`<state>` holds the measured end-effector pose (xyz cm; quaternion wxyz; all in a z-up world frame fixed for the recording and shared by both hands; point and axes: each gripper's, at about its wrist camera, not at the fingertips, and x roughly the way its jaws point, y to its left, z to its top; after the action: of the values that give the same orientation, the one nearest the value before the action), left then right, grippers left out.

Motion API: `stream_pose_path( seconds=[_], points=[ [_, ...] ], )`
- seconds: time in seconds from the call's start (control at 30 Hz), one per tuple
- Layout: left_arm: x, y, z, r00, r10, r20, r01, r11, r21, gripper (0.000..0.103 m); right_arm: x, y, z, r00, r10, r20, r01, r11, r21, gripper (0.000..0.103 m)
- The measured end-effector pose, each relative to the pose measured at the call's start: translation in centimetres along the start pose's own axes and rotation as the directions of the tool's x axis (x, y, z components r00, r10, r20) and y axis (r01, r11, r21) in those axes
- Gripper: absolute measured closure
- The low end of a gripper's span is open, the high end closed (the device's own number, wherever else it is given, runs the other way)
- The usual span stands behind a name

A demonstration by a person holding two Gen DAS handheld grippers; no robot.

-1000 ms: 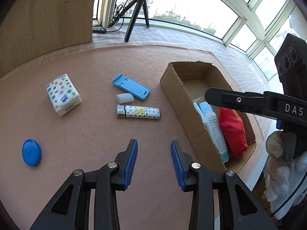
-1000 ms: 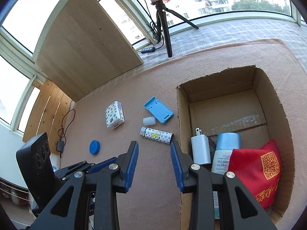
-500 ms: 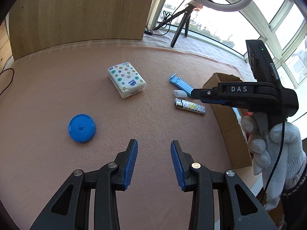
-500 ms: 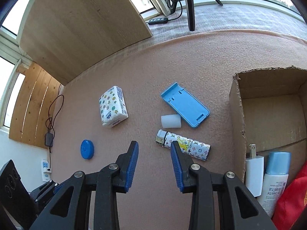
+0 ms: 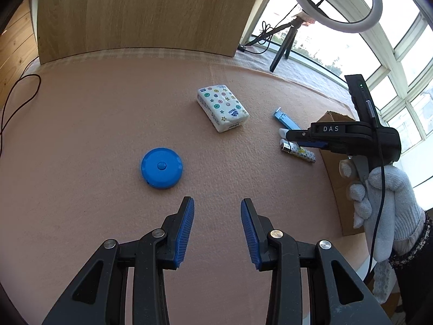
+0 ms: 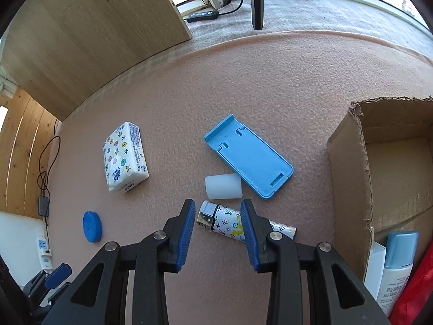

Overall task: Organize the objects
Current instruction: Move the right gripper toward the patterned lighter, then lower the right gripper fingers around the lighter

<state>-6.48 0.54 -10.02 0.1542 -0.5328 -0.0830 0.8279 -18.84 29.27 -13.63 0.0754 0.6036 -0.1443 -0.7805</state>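
The patterned cylindrical lighter [image 6: 245, 226] lies on the pink felt mat [image 6: 270, 86], right under your spread right gripper [image 6: 217, 218], whose jaws straddle its metal end without touching. In the brown cardboard box [image 6: 349, 178] you already have a spray bottle [image 6: 397, 265], white charger and red pouch. Left out: blue plastic phone stand [image 6: 251, 159], white cap [image 6: 223, 187], star-printed tissue pack [image 5: 223, 111], and round blue tape measure [image 5: 161, 168] ahead of your open, empty left gripper [image 5: 217, 216].
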Motion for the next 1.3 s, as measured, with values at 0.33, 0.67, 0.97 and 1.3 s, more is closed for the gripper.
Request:
stream_pose_path(
  seconds=[0.33,0.67,0.97,1.3],
  points=[
    [0.1,0.9,0.1,1.0,-0.005,-0.003,0.005,1.0,-0.009,0.064,0.4,-0.9,-1.2,0.993,0.086,-0.085,-0.081,0.995,0.065,0.067],
    [0.7,1.0,0.0,1.0,-0.011,-0.016,0.011,1.0,-0.021,0.064,0.3,1.6,-3.7,0.998,0.019,-0.055,-0.022,0.998,-0.062,0.067],
    [1.6,0.5,-0.4,0.999,-0.011,-0.034,0.011,1.0,-0.015,0.064,1.9,6.2,-5.6,0.992,0.095,-0.087,-0.106,0.986,-0.13,0.072],
    [3.2,-0.1,-0.8,0.998,-0.002,-0.067,0.002,1.0,-0.003,0.064,2.0,8.3,-7.1,0.974,0.192,-0.121,-0.211,0.963,-0.171,0.072]
  ],
)
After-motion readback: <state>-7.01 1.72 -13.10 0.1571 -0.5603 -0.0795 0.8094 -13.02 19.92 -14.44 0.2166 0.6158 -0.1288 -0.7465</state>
